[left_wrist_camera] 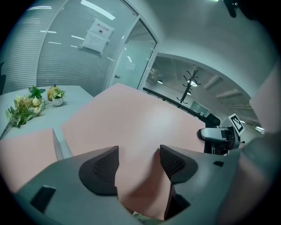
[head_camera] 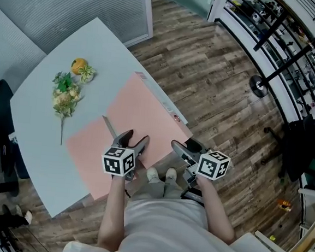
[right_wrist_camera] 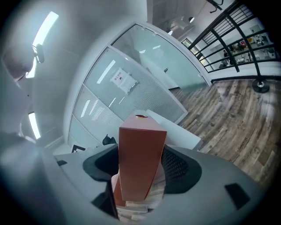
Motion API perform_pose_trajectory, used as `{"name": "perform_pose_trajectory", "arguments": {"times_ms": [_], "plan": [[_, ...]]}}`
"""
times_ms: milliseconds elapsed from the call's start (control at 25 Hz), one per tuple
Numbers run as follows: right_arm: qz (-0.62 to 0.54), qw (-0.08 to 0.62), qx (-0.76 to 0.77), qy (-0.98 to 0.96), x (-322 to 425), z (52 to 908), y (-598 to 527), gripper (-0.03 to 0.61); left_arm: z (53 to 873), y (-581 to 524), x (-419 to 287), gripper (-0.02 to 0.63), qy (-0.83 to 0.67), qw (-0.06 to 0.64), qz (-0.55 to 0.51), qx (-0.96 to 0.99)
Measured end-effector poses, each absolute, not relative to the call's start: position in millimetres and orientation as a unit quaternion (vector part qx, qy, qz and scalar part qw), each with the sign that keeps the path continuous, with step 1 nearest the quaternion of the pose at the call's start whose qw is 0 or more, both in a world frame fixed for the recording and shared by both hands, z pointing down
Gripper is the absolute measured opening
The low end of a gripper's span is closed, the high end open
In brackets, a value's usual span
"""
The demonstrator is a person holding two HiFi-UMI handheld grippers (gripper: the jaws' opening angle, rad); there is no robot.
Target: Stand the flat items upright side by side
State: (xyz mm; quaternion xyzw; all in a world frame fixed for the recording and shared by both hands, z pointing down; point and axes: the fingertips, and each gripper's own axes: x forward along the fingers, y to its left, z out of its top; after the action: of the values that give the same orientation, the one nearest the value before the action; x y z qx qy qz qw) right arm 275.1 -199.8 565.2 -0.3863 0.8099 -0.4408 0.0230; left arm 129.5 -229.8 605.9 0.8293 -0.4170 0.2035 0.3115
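- Left claw (left_wrist_camera: pixel 139 160) has its jaws part-way apart, and the near edge of a big pink panel (head_camera: pixel 148 105) fills the gap, so it looks gripped. Right claw (right_wrist_camera: pixel 140 163) is clamped on a reddish-brown block (right_wrist_camera: pixel 141 145), seen end-on. It hangs off the table's right edge, over the wooden floor.
- Table (head_camera: pixel 41 134): pale, and it carries everything else.
- Pink panel: it covers the table's near right part. What seems a second pink sheet (left_wrist_camera: pixel 22 154) lies flat to its left. Neither stands upright yet.
- Flowers (head_camera: pixel 66 95) and an orange round thing (head_camera: pixel 78 65) lie far left, well apart from the panel.
- Risks, as a judgement: a panel this wide, held at one edge, could sag or slip from the pads when tilted up, or swing left into the flowers. If the right grip loosens, the block would fall to the floor.
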Motion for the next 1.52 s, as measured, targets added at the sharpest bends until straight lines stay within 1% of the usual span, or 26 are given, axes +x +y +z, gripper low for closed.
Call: {"name": "perform_pose_trajectory", "arguments": {"times_ms": [200, 480, 720, 1160, 1520], "plan": [[-0.406, 0.008, -0.397, 0.823, 272, 550, -199, 0.308, 601, -229, 129, 0.290, -0.413, 0.320, 0.182, 0.833], [-0.330, -0.036, -0.414, 0.848, 260, 529, -196, 0.307, 594, -225, 122, 0.288, -0.414, 0.347, 0.146, 0.829], [-0.304, -0.056, -0.420, 0.853, 254, 523, -188, 0.307, 573, -223, 127, 0.290, -0.397, 0.370, 0.077, 0.836], [-0.243, -0.107, -0.425, 0.865, 242, 512, -179, 0.307, 551, -216, 142, 0.290, -0.364, 0.372, 0.043, 0.853], [-0.193, -0.145, -0.431, 0.870, 233, 506, -175, 0.307, 549, -213, 137, 0.290, -0.361, 0.379, 0.035, 0.851]]}}
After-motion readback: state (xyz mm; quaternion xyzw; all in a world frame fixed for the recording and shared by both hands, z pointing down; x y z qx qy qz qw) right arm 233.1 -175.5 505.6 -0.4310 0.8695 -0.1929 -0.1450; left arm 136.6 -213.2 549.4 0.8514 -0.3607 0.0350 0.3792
